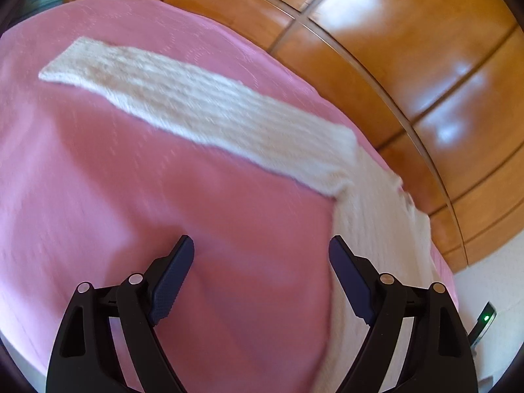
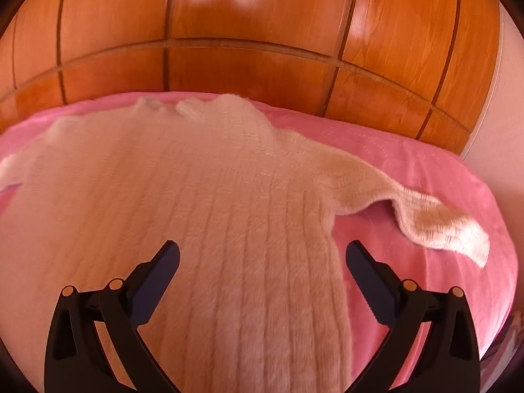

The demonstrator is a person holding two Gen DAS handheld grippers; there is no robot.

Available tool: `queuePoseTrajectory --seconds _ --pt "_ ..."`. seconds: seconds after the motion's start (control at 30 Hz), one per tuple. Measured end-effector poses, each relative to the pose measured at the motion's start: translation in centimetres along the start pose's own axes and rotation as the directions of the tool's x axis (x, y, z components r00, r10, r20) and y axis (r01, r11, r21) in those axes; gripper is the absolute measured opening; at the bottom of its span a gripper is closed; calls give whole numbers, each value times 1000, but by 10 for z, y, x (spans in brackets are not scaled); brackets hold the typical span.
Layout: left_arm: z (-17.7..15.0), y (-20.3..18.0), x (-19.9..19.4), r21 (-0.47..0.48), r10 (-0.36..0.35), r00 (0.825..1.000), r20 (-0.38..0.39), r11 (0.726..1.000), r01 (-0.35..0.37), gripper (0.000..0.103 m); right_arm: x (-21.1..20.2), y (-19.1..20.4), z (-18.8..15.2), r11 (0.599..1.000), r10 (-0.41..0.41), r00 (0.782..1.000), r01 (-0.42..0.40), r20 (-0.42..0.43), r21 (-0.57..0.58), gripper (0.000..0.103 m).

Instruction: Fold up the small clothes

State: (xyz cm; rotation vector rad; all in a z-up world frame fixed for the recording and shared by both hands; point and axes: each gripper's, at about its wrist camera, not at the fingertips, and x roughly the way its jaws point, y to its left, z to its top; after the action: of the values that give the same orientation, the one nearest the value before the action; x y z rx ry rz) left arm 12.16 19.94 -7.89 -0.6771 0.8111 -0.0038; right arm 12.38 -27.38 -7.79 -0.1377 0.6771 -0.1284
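A small white knitted sweater lies flat on a pink bedspread, neck towards the wooden wall. Its right sleeve stretches out to the right, slightly rumpled. In the left wrist view the left sleeve runs straight out to the upper left and the sweater body lies at the right. My left gripper is open and empty over bare bedspread, left of the body. My right gripper is open and empty above the lower right part of the body, its right finger near the side edge.
Glossy wooden panelling stands close behind the bed. The pink bedspread extends left of the sweater. A white wall is at the right. A dark device with a green light sits off the bed's right edge.
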Motion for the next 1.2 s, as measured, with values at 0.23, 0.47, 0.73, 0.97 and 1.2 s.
queuePoseTrajectory --seconds 0.23,0.47,0.73,0.97,1.2 --pt "60 61 2 -229 56 986 156 973 -19 83 39 -10 -3 999 -4 995 9 -100 49 101" --pt "89 119 9 -460 18 965 263 881 109 53 43 -22 -5 994 48 993 -37 -111 100 101" --pt "101 140 6 -546 25 956 292 825 145 5 42 -20 -6 992 61 992 -48 -114 115 101" --pt "114 153 16 -533 88 962 259 844 66 5 42 -21 -6 992 66 991 -52 -113 118 101" --pt "118 119 12 -516 115 953 280 855 49 5 42 -21 -6 991 67 991 -54 -112 119 101"
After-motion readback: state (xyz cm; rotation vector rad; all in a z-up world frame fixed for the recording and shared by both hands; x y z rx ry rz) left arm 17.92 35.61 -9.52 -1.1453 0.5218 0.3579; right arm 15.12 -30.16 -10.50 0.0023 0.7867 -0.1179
